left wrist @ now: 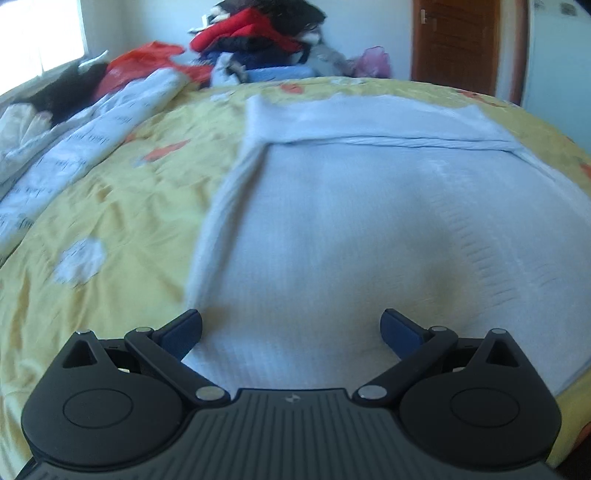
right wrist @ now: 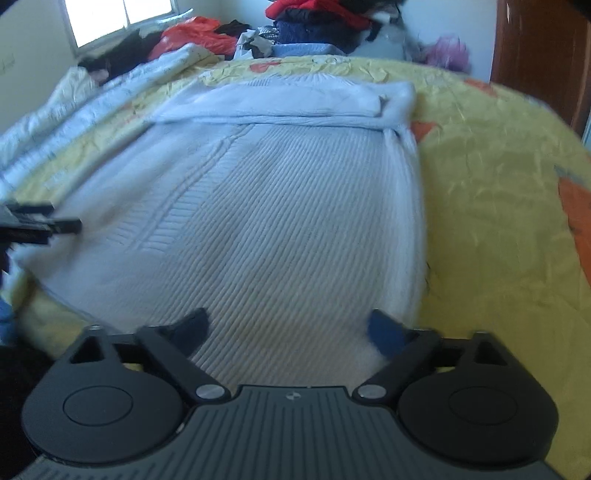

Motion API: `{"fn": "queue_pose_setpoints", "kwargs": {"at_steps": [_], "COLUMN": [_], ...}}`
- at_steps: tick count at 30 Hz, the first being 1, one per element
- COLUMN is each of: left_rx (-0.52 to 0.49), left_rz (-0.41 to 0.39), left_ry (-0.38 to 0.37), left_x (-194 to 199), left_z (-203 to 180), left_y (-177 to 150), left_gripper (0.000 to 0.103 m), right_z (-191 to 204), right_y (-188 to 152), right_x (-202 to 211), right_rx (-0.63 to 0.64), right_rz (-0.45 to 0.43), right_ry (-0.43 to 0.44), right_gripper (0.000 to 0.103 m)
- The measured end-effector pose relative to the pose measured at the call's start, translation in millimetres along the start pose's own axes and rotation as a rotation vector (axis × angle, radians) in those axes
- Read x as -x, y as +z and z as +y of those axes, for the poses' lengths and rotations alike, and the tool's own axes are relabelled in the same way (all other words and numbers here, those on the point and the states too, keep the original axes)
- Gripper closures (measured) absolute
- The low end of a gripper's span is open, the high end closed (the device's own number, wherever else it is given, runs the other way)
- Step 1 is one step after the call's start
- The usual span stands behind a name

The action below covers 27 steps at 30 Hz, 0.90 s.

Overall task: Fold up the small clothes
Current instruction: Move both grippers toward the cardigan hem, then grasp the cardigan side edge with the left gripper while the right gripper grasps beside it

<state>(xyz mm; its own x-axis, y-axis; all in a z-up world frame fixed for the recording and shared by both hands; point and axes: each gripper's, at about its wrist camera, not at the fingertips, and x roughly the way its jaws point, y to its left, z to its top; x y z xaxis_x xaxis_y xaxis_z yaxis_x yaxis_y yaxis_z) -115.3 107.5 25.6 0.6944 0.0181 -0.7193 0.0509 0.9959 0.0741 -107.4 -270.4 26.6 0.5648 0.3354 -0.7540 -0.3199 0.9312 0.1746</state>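
A white ribbed knit sweater [left wrist: 351, 229] lies flat on the yellow patterned bedspread [left wrist: 122, 206], its long axis running from 6 o'clock, right at the claws, up to 12 o'clock, where a band of the knit is already turned over and ends in a straight folded edge [left wrist: 388, 142] crossing from 9 to 3 o'clock. The left gripper [left wrist: 291, 328] has its jaws spread wide and holds nothing; its blue pads sit low over the near hem, with the sweater's left side edge [left wrist: 218, 206] rising away toward 11 o'clock. The right gripper [right wrist: 290, 326] is likewise splayed fully apart and empty, poised over the near part of the knit, the garment's right side edge [right wrist: 415, 206] running up at about 1 o'clock. In the right wrist view the left gripper's black frame shows at 9 o'clock, just over the sweater's far-left margin. Whether either set of pads actually touches the fabric cannot be told; both pictures are blurred. Judging by this layout, the near hem is the free end and both claws are about equally close to it, each on its own side, so the coming move likely turns on pinching that hem at 6 o'clock and carrying it along the long axis toward the folded edge. Beyond the bed at 12 o'clock sits a heap of clothes [left wrist: 258, 33], well apart
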Motion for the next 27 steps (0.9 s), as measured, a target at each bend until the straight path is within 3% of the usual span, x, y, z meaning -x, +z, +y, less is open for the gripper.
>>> {"fn": "queue_pose_setpoints", "kwargs": {"at_steps": [1,5,9,14,19,22,24,27], "left_rx": [0.018,0.085,0.095,0.161,0.186,0.233,0.261,0.26], "left_rz": [0.004,0.027,0.058,0.077,0.11,0.134,0.149,0.186], "left_ry": [0.011,0.043,0.02,-0.043,-0.13,-0.191,-0.252,-0.284], "left_x": [0,2,-3,-4,0,3,4,5], "left_z": [5,22,32,46,56,62,64,63], "left_y": [-1,0,-3,-4,-3,-2,1,5], "left_gripper": [0.0,0.0,0.0,0.0,0.0,0.0,0.011,0.048], "right_z": [-8,-38,-56,-60,-72,-81,-87,-86], "right_y": [1,0,-8,-14,-16,-18,-21,-23], "right_x": [7,21,16,10,5,4,3,-2], "right_rx": [-0.04,-0.163,-0.215,-0.272,-0.394,-0.451,-0.499,-0.514], "right_rz": [0.0,-0.006,0.039,0.04,0.068,0.065,0.066,0.084], "right_ry": [0.016,-0.003,-0.024,0.125,0.284,0.331,0.357,0.38], "right_gripper": [0.026,0.024,0.024,0.029,0.058,0.059,0.062,0.075]}}
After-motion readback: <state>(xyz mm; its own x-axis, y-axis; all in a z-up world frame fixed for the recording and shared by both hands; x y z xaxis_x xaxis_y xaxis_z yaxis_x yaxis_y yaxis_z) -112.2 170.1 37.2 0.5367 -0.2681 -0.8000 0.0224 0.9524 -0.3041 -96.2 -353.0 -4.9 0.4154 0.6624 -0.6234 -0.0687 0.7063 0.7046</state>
